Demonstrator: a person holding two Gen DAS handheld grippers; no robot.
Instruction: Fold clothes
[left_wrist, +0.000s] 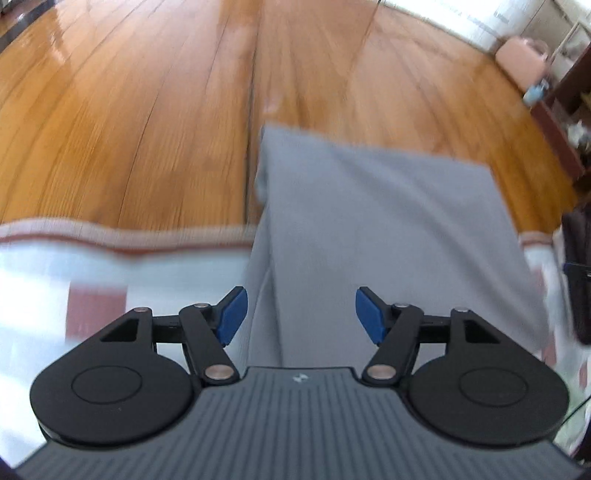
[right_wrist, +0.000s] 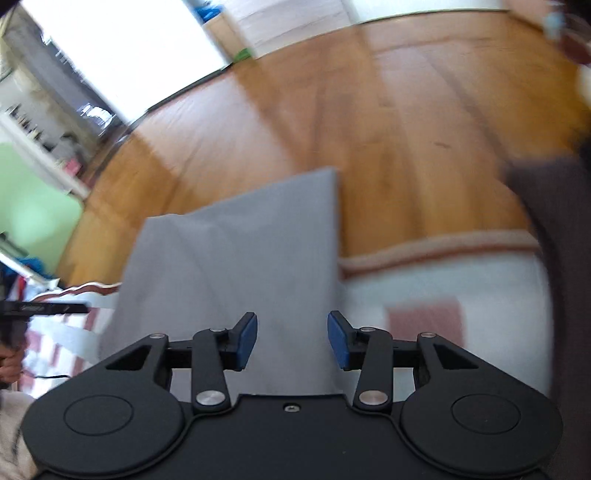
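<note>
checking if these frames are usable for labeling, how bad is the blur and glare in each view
Left wrist view: the wooden floor and grey garment are smeared by motion blur, with window glare on the floor at top left; the left gripper stays sharp. Right wrist view: heavier blur, a blown-out window, straight boards bent by fisheye; the right gripper is crisp.

A smooth, matt grey cloth garment (left_wrist: 369, 229) lies on a white woven blanket with dull red patches (left_wrist: 55, 266). Beyond is a glossy, varnished orange-brown wooden floor (left_wrist: 129, 110). The left tool (left_wrist: 301, 314) is matt black plastic with matt blue pads (left_wrist: 233, 314) and shiny metal pins.
</note>
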